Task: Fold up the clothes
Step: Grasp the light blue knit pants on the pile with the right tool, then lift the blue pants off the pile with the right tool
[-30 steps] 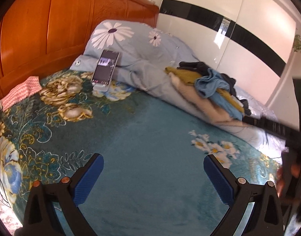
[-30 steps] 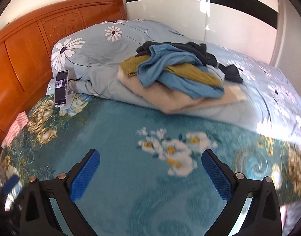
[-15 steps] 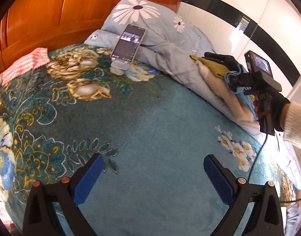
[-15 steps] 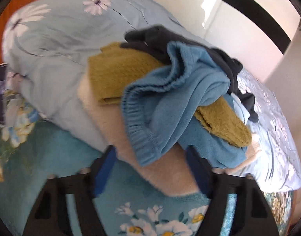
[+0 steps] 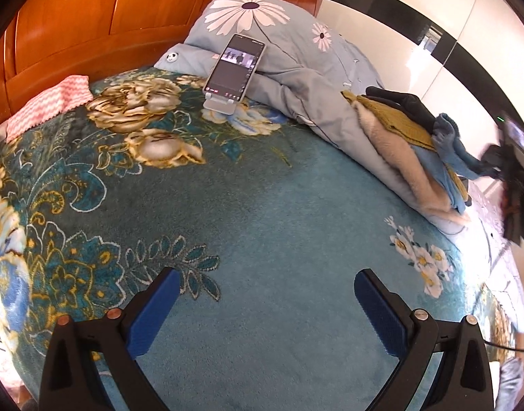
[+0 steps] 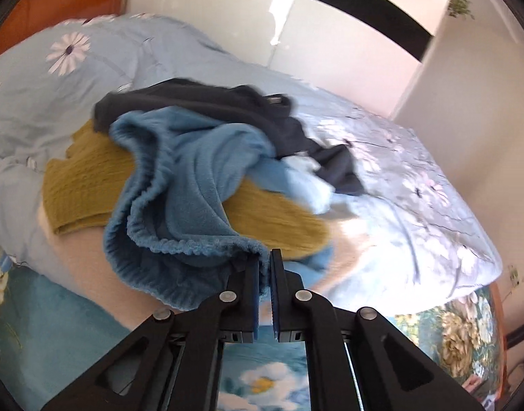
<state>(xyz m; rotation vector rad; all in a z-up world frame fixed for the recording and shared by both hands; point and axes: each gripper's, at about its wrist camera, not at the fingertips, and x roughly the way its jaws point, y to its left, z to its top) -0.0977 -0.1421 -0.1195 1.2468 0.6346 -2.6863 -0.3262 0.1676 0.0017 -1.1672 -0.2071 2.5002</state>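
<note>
A pile of clothes lies on the folded pale-blue duvet [image 6: 416,185]: a blue fleece garment [image 6: 193,178] on top, a mustard knit [image 6: 87,185], a dark garment [image 6: 248,106] and a beige fleece [image 5: 395,157] beneath. My right gripper [image 6: 264,267] is shut on the ribbed hem of the blue fleece garment. In the left wrist view the pile [image 5: 429,144] sits at the right, with the right gripper [image 5: 491,167] pulling the blue fleece. My left gripper [image 5: 265,301] is open and empty, low over the teal bedspread [image 5: 262,205].
A phone on a stand [image 5: 233,68] leans against a daisy-print pillow [image 5: 255,13] near the wooden headboard [image 5: 90,20]. A pink-and-white cloth [image 5: 46,106] lies at the left by the headboard. A white wardrobe with a black band [image 5: 433,27] stands behind the bed.
My right gripper has moved in to the clothes pile and closed on the blue fleece's hem. The left gripper has drifted slightly closer to the headboard, still open.
</note>
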